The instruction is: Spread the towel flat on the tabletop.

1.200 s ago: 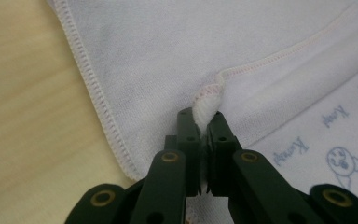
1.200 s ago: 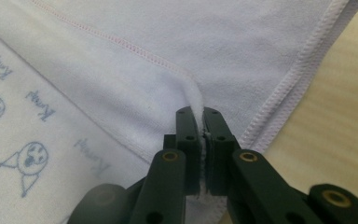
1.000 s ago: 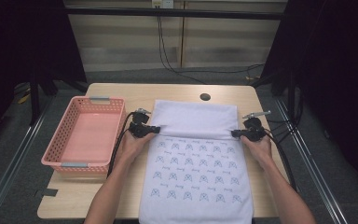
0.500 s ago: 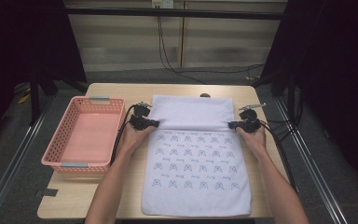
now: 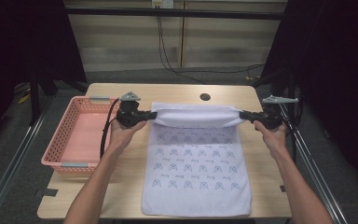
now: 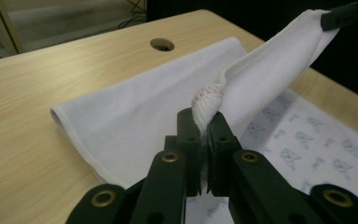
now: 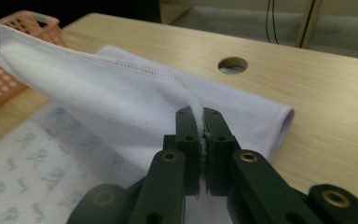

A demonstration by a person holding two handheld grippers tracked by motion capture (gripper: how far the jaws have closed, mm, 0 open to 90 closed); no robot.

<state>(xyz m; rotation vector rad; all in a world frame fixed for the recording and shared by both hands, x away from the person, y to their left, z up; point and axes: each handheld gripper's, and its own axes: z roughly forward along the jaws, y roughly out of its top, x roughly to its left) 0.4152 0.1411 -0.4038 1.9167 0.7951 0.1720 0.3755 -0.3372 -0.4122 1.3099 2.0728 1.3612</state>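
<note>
soft white terry towel (image 5: 196, 172), rectangular, printed with rows of small blue-grey motifs on the upper face, plain and fleecy on the underside, spread over pale wood-grain table (image 5: 121, 196) with near end at the front edge. far edge lifted off the tabletop and stretched taut into a straight band between two black grippers. left gripper (image 5: 150, 115) clamped tight on left corner, cloth bunched into a nubbly wad between flat matte jaws (image 6: 204, 122). right gripper (image 5: 243, 114) pinched closed on right corner, stitched hem running up from the jaws (image 7: 199, 122). fold behind the lifted edge rounded, lying flat near round cable hole (image 5: 205, 97). pink plastic lattice basket (image 5: 58, 142) just left of the towel, apart from it.
</note>
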